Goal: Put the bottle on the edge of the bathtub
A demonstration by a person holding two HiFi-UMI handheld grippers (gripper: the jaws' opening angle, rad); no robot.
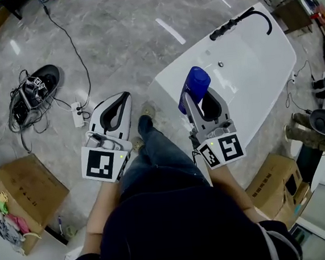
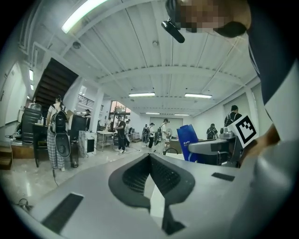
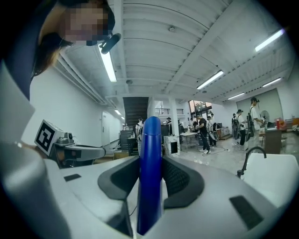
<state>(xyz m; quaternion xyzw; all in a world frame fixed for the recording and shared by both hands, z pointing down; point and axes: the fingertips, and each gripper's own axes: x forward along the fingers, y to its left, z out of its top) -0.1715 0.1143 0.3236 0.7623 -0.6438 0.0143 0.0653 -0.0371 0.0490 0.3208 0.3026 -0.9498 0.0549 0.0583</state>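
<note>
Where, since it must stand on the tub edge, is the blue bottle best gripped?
Across its two broad flat faces, mid-body, as the right gripper holds the bottle now. Come in at its narrow edge: the slim, flat body should let the pads seat squarely.

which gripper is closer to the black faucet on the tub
Right. The right gripper, gripping the blue bottle, is at the bathtub's near end, opposite the faucet. The left gripper is over the floor, left of the tub.
</note>
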